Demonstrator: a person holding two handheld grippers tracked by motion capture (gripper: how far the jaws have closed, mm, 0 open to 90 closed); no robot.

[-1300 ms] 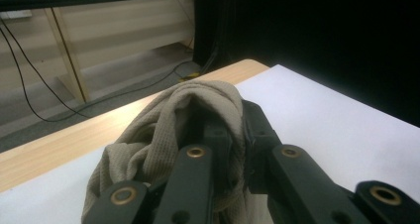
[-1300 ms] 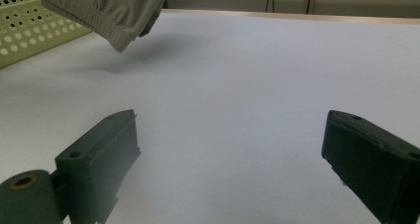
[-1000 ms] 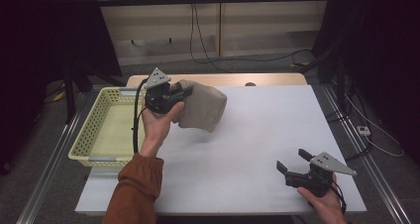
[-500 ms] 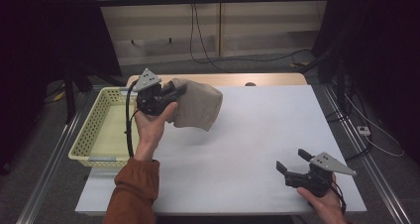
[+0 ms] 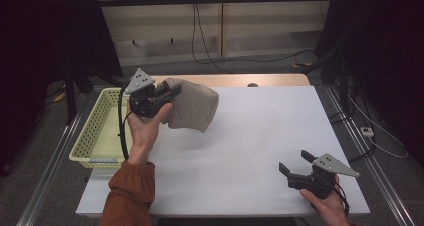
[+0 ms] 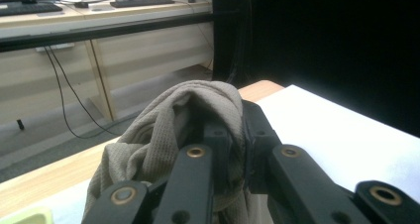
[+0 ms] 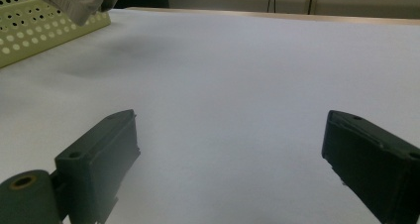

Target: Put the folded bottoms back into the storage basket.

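A beige knitted cloth (image 5: 192,107) hangs bunched above the table's left side, clear of the white surface. My left gripper (image 5: 171,92) is shut on its upper edge, held up by a hand in an orange-brown sleeve. In the left gripper view the cloth (image 6: 163,135) drapes over the closed black jaws. My right gripper (image 5: 295,165) rests low near the front right corner of the table, open, with only bare table between its jaws (image 7: 228,149). A corner of the cloth (image 7: 81,1) dangles at the top left of the right gripper view.
A pale yellow perforated basket (image 5: 95,133) stands off the table's left edge, just beside the lifted cloth. The white table top (image 5: 260,136) spreads between the two grippers. Cables trail on the floor behind, and a wooden strip (image 5: 240,80) edges the far side.
My left gripper has carried the cloth leftward toward the basket and slightly higher. The right gripper has stayed in place, open.
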